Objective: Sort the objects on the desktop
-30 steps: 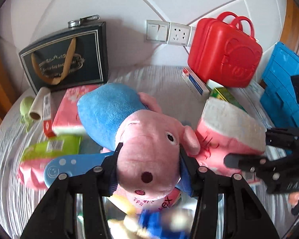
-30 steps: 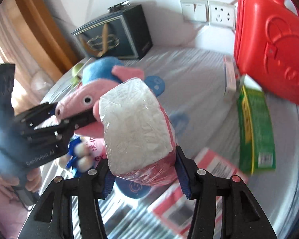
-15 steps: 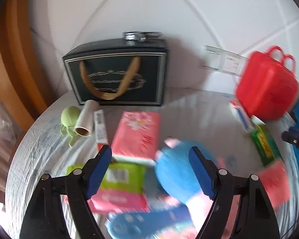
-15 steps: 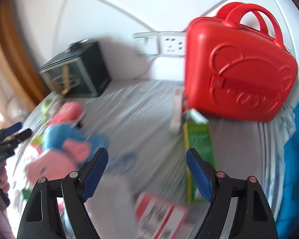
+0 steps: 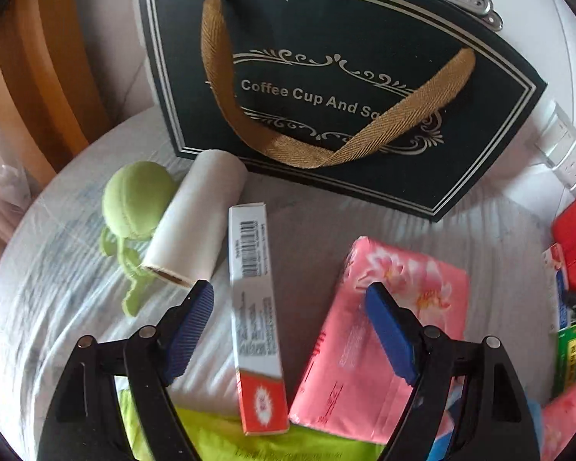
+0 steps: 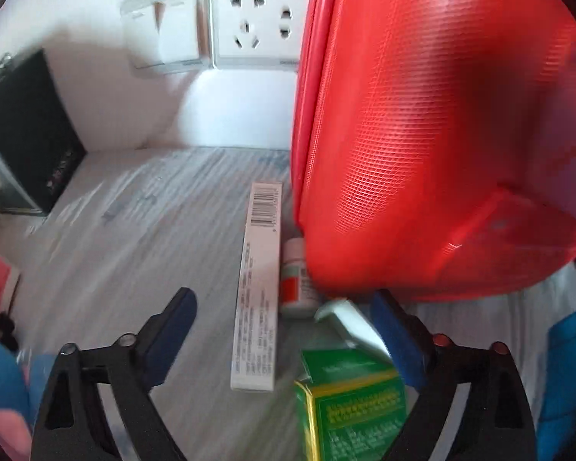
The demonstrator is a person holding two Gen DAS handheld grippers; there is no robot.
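- Left wrist view looks down on the left gripper (image 5: 290, 299), its jaws opening wide and holding nothing; the long white-and-orange box (image 5: 255, 315) lies on the table between the pads, untouched.
- Taking the black gift bag (image 5: 326, 88) as the landmark: the paper roll (image 5: 196, 223) and green plush toy (image 5: 134, 199) lie just in front of its left corner, touching each other; the long box lies nearer the camera than the roll; the pink tissue pack (image 5: 388, 330) lies in front of the bag's right half, partly under the right-hand pad.
- Right wrist view shows the right gripper (image 6: 284, 322), its jaws also opening and nothing gripped; a second long white box (image 6: 257, 296) lies between the pads, with a small white bottle (image 6: 297, 280) and a green box (image 6: 353, 407) crowded against the red case (image 6: 434, 134).
- Step in hand, as I judge it: both grippers are empty and lining up for a fresh pick, each most likely its long box.
- Next move calls for lowering to straddle the narrow sides, then closing.
- Room: the left box has bare tablecloth (image 5: 57, 269) on the roll side but the tissue pack close on the other; the right box has open cloth on its bag side, while the bottle touches or nearly touches it on the case side, so that pad could nudge it.
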